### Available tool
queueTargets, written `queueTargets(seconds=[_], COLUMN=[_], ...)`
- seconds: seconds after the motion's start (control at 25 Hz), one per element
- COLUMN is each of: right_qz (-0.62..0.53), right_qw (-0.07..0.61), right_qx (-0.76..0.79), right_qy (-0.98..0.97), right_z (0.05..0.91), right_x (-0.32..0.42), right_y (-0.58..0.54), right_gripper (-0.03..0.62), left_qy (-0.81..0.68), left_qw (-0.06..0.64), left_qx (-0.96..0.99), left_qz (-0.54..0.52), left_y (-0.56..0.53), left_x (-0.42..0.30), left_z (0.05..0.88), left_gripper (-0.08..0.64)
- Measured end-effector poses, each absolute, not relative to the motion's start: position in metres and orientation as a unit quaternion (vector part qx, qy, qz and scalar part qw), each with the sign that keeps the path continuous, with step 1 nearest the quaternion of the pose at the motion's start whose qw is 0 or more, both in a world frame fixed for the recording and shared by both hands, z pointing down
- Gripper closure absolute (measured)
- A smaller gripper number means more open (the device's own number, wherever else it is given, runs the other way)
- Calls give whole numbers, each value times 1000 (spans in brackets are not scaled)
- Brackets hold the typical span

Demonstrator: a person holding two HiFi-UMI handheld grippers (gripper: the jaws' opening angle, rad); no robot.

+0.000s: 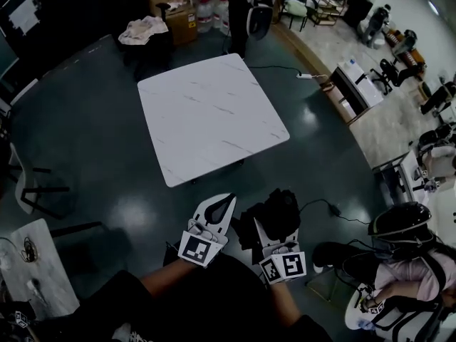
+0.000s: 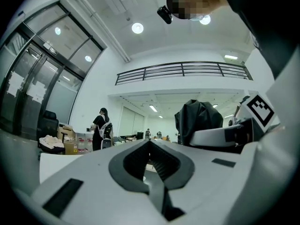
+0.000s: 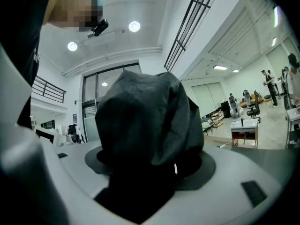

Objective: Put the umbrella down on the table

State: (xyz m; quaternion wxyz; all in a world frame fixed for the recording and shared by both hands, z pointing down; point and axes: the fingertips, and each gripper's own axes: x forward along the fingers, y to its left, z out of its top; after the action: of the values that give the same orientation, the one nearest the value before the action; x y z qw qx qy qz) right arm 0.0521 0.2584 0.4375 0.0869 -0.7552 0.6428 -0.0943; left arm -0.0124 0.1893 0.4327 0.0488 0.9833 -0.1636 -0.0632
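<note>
Umbrella [image 3: 145,111]: I only get bunched black fabric; its handle is buried inside the right gripper [image 3: 151,161].
Standing person [image 1: 249,6]: cut off by the top edge, head view.
Seated person [image 1: 406,276]: partly cut off at lower right.

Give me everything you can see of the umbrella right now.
The umbrella is black, folded short, its thin matte fabric bunched in loose creases. The right gripper is shut on its lower part, so it sticks out beyond the jaws. It is held above the dark floor, short of the white table, and the left gripper beside it does not touch it. No handle shows.
</note>
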Motion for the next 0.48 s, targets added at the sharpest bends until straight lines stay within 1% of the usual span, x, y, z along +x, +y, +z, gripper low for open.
queueTargets(seconds=[0.16,0.48], right_qz=[-100,-120], right_qw=[77,65], right_qx=[-753,-763], right_qy=[646,632], right_z=[434,435], right_x=[63,85], right_y=[199,105], right_gripper=[249,249], left_qy=[-165,-159], left_qw=[74,85], left_qx=[981,981], left_qz=[-65,-67], left_y=[130,29], left_x=[-2,16], left_z=[425,426], left_gripper=[554,552])
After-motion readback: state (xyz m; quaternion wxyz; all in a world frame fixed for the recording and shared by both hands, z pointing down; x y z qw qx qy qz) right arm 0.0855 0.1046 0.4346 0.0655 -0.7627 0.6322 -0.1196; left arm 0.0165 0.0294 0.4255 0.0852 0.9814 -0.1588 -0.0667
